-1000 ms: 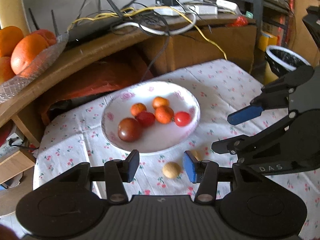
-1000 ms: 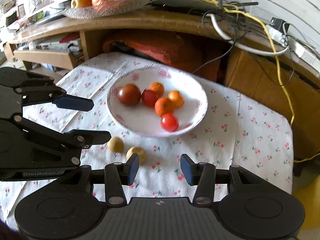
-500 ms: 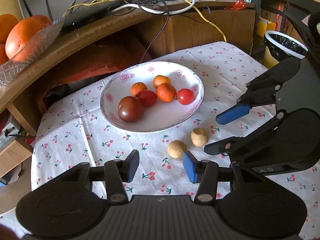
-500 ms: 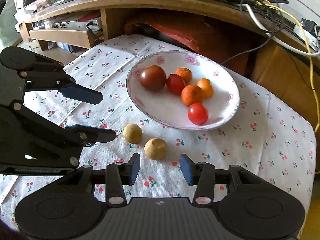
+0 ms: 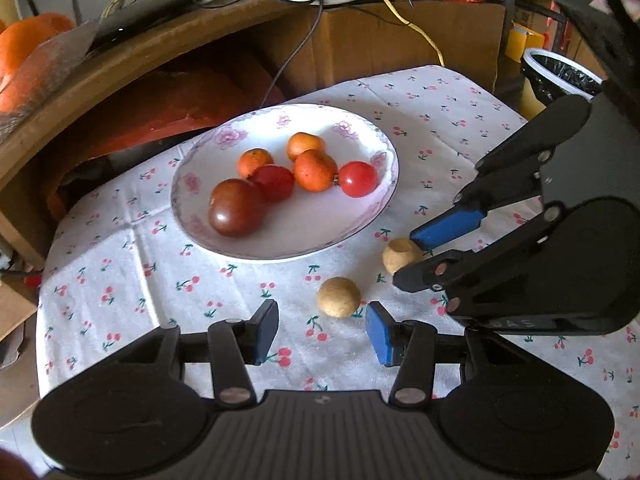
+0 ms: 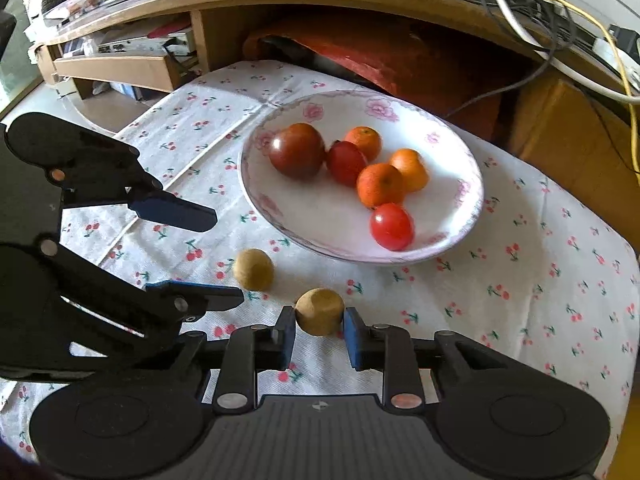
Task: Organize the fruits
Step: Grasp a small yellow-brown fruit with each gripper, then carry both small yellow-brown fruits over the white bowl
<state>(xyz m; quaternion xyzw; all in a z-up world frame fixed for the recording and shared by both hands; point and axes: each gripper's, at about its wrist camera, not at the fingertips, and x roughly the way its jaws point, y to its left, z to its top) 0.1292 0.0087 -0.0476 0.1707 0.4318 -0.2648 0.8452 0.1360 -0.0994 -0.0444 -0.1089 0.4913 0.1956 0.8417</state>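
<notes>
Cherry-print worktop (image 6: 520, 300): your right gripper (image 6: 319, 334) pinches one brown fruit (image 6: 319, 311) beside the plate (image 6: 460, 236) — left gripper (image 5: 322, 330) gapes wide over the other brown fruit (image 5: 338, 297).

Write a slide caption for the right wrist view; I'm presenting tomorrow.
Right gripper closing around a tan round fruit beside the floral plate of tomatoes and oranges.

Cable-strewn wooden desk (image 5: 168, 52), cardboard box (image 5: 400, 40), lined wastebasket (image 5: 560, 76) beyond.
</notes>
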